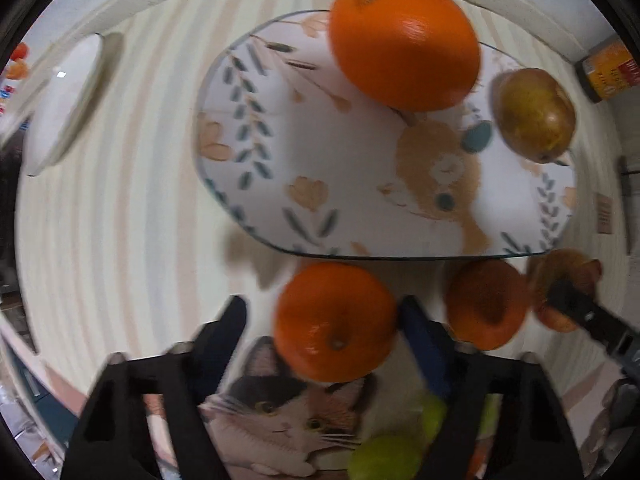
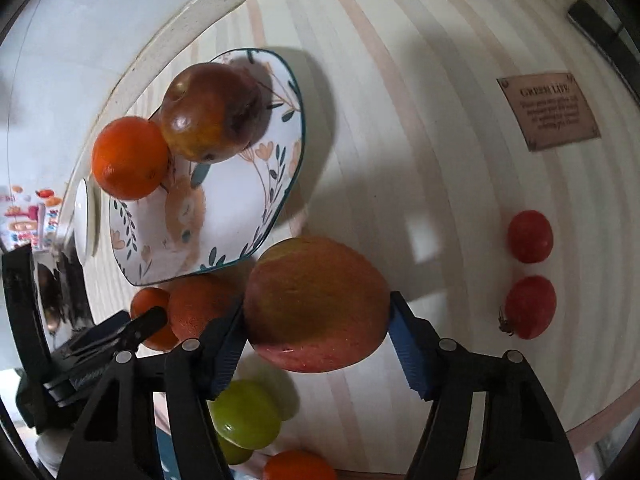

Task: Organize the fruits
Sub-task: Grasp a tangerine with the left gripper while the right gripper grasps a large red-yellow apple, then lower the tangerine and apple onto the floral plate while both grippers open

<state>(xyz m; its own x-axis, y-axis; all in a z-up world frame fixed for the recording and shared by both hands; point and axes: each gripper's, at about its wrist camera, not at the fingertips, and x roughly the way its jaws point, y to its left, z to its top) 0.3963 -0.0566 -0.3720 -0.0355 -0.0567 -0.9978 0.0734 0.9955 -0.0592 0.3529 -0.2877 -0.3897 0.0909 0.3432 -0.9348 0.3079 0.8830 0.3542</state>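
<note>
where blue ribbed pads (image 2: 408, 354) pinch, smooth round apple (image 2: 316, 304)

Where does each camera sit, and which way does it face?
Left wrist: on the left gripper, facing down its fingers at an orange between them.
Right wrist: on the right gripper, facing an apple held between its fingers.
Both show the plate.

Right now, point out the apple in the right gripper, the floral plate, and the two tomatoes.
apple (image 2: 316, 304), right wrist view, middle of its skin.
floral plate (image 2: 236, 216), right wrist view, bare white inner surface.
two tomatoes (image 2: 530, 306), right wrist view, middle of the nearer one.
</note>
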